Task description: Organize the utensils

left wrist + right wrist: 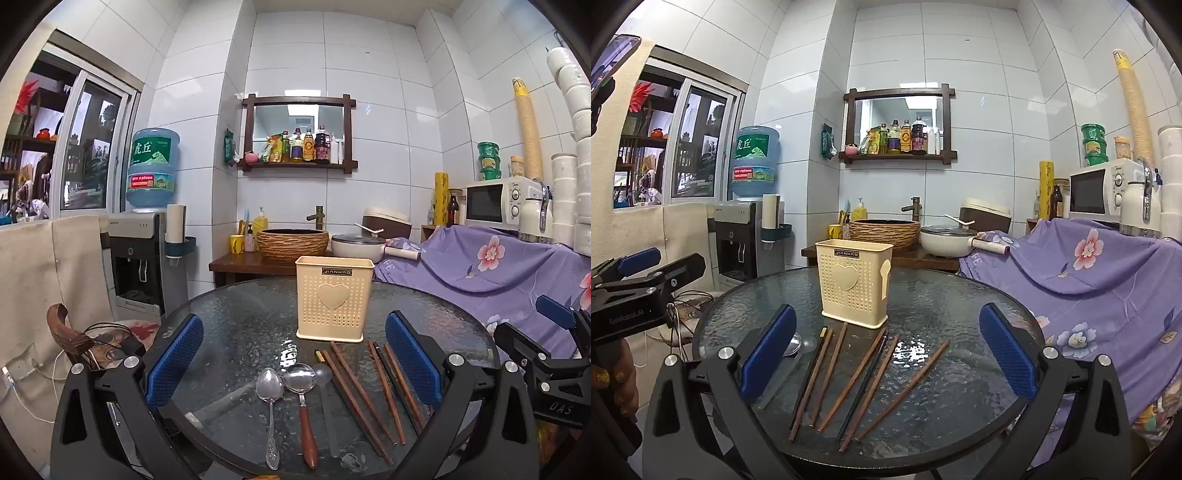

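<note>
Looking through my left claw first, I see its blue pads standing wide apart with nothing between them. Just ahead of it, on the round dark textured-glass table, lie three spoons side by side: an all-metal spoon, a metal spoon with a brown wooden handle and a pale translucent plastic spoon. Right of them lie the long brown wooden chopsticks. Beyond the utensils stands the cream perforated plastic holder with a heart on its front, upright and open at the top.

I judge the metal spoons stiff, fairly light and slippery on glass; the handle, near its middle, is the better place to pinch. The holder looks light, so a hard push could slide or tip it.

From my right claw, also wide open and empty, the chopsticks fan out directly in front, some touching, one further right and apart. They are thin, stiff and light, and they may roll; I would pinch across the middle of one or of a close pair. The holder stands beyond them, slightly left. The table edge is close under both claws, so a chopstick tip can slip off. Above the glass the room is free, but my left claw is near on the left side.
</note>
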The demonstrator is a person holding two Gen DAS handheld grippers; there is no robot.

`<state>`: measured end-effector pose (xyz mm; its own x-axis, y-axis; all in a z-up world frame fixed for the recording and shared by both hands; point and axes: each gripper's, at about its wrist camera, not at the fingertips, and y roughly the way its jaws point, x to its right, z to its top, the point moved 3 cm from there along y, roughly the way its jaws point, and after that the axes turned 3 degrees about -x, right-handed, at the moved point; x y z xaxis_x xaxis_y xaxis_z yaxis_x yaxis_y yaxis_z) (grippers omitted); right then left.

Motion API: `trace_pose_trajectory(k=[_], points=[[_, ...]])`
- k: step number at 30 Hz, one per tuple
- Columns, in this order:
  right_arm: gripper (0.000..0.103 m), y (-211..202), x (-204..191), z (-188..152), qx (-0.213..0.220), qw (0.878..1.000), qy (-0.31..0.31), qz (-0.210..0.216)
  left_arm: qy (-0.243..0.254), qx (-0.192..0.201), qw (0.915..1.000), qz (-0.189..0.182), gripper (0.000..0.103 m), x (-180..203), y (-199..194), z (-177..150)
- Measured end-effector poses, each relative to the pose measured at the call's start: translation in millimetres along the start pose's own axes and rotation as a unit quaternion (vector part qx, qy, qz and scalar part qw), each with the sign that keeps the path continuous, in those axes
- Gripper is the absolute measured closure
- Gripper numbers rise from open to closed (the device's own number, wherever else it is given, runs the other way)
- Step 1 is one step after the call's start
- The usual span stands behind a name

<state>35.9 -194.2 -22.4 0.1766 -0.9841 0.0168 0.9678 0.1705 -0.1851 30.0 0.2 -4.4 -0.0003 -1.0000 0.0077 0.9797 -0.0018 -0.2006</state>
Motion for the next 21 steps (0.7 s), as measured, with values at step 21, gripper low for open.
trace_pose_trajectory(k=[21], points=[[0.005,0.4,-0.4,-0.7,0.0,1.0,0.002,0.001,-0.004,0.0,1.0,0.0,0.006,-0.5,0.0,0.0]])
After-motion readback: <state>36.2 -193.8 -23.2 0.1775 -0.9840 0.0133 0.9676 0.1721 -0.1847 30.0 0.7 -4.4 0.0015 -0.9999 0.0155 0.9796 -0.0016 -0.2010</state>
